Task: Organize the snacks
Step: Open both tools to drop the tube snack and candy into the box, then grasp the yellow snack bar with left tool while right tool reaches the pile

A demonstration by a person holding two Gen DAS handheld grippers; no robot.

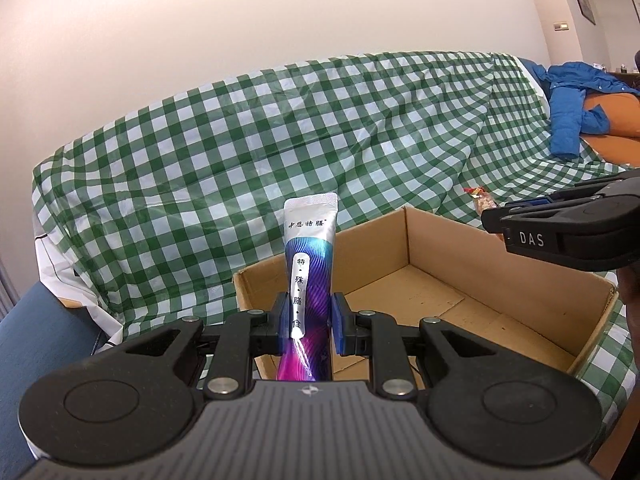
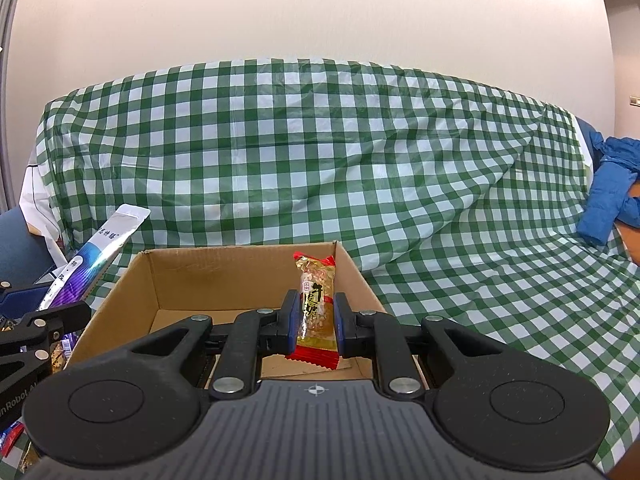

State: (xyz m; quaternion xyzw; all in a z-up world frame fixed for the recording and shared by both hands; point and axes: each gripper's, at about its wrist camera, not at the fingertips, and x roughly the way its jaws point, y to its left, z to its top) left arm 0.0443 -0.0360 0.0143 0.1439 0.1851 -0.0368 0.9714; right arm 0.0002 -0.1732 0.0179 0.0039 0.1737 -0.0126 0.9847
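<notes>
- Left gripper (image 1: 310,322): clamped on upright silver-purple sachet (image 1: 309,268), long axis along the fingers.
- Right gripper (image 2: 316,322): pinching peanut candy bar (image 2: 317,308), upright too.
- Cardboard box (image 2: 224,276): open, directly ahead and below both; right sits nearer its middle.

Silver-purple sachet (image 1: 310,280), red-gold candy (image 2: 317,308) upright over box (image 2: 224,276).

A sofa (image 2: 460,216) is covered by a green-and-white checked cloth (image 2: 320,152). An open cardboard box (image 2: 224,276) is set on the cloth, and a blue jacket (image 2: 612,204) is laid at the right end.
</notes>
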